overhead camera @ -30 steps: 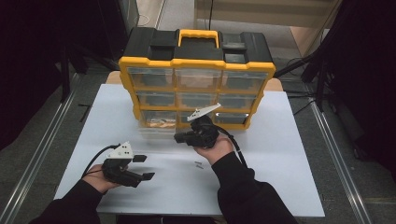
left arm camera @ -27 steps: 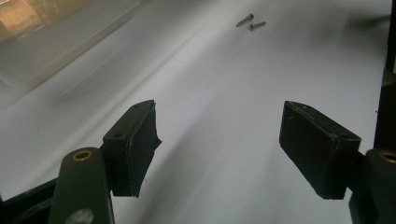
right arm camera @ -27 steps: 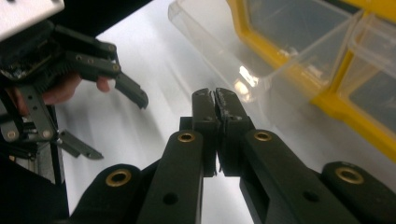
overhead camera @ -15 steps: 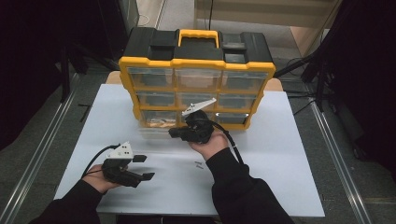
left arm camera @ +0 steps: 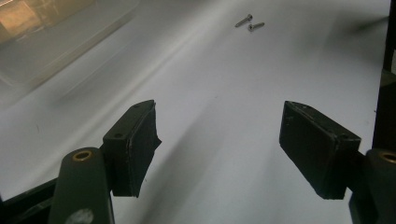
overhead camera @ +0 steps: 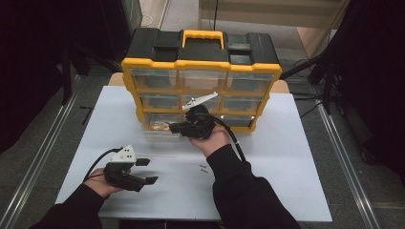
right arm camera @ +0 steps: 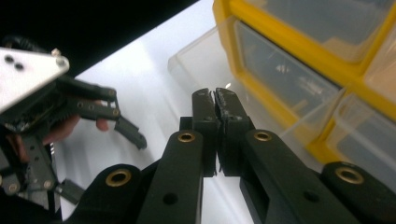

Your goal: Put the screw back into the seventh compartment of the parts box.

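1. While I watched from the high view, the yellow-and-black organiser [overhead camera: 200, 71] stood upright at the far edge of the white table [overhead camera: 296, 181], its clear drawers facing me.
2. One clear drawer [overhead camera: 160, 130] at the bottom left was pulled partly out, with brownish contents I could not identify.
3. My right gripper [overhead camera: 173, 128] hovered just in front of that drawer, jaws closed flat together; whether anything small was pinched between them I could not tell.
4. My left gripper [overhead camera: 145, 171] rested low near the table's near left edge, jaws spread wide with nothing between them.
5. Two small screws [overhead camera: 203, 168] lay loose on the bare table between my hands, well apart from the drawer.
6. I judged the step in hand to be sorting screws into the open drawer, with the right gripper at the drawer's mouth.
7. The next move, as I read it, called for bringing a gripper back down onto the screws, pinching one cleanly off the flat surface.
8. Room was generous: bare table lay all around the screws, and only the drawer's protruding lip and the organiser's front needed care.
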Available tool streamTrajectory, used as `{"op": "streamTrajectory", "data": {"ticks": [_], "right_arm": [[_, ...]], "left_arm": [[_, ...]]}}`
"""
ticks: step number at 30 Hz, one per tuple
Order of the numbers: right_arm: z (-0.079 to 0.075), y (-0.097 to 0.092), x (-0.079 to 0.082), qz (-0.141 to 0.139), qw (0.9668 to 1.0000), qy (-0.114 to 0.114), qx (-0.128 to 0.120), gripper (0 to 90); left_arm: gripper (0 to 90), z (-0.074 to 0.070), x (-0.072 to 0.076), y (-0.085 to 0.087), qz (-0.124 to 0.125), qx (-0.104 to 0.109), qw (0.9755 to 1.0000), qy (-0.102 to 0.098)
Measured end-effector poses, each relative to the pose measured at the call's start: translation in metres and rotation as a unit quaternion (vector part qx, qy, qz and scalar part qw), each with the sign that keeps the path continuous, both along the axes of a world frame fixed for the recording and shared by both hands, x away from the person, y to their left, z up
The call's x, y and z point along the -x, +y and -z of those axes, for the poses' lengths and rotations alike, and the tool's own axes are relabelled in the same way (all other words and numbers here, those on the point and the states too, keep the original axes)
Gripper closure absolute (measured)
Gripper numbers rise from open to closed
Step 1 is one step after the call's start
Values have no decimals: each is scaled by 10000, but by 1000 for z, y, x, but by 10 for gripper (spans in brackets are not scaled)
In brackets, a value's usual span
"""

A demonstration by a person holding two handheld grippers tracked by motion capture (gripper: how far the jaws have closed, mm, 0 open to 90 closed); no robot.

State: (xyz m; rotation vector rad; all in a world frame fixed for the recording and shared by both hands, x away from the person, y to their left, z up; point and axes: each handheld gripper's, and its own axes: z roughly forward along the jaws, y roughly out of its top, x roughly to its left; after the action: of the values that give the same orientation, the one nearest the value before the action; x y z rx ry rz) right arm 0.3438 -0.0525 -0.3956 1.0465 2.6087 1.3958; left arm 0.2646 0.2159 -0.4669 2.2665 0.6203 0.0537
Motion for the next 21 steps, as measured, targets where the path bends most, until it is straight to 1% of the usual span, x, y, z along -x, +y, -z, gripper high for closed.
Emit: {"op": "streamTrajectory", "data": {"ticks": [1, 2, 3, 4, 7, 21], "right_arm": [[-1, 0, -1, 13, 10000, -1, -2, 891], [-2, 1, -2, 20, 10000, -8, 18, 891], [-3, 2, -3, 37, 10000, -14, 28, 891], [-3, 2, -4, 38, 10000, -5, 47, 891], [-5, 3, -7, 71, 9999, -34, 74, 891], [-9, 10, -17, 179, 9997, -91, 100, 891]], "left_arm": [[277, 0, 0, 0, 7, -25, 10000, 8], [276, 1, 0, 0, 12, 67, 10000, 10], [277, 1, 0, 0, 13, 59, 10000, 13], [276, 0, 0, 0, 3, -25, 10000, 8], [277, 1, 0, 0, -21, 101, 9999, -15], [276, 1, 0, 0, -10, 86, 10000, -4]]}}
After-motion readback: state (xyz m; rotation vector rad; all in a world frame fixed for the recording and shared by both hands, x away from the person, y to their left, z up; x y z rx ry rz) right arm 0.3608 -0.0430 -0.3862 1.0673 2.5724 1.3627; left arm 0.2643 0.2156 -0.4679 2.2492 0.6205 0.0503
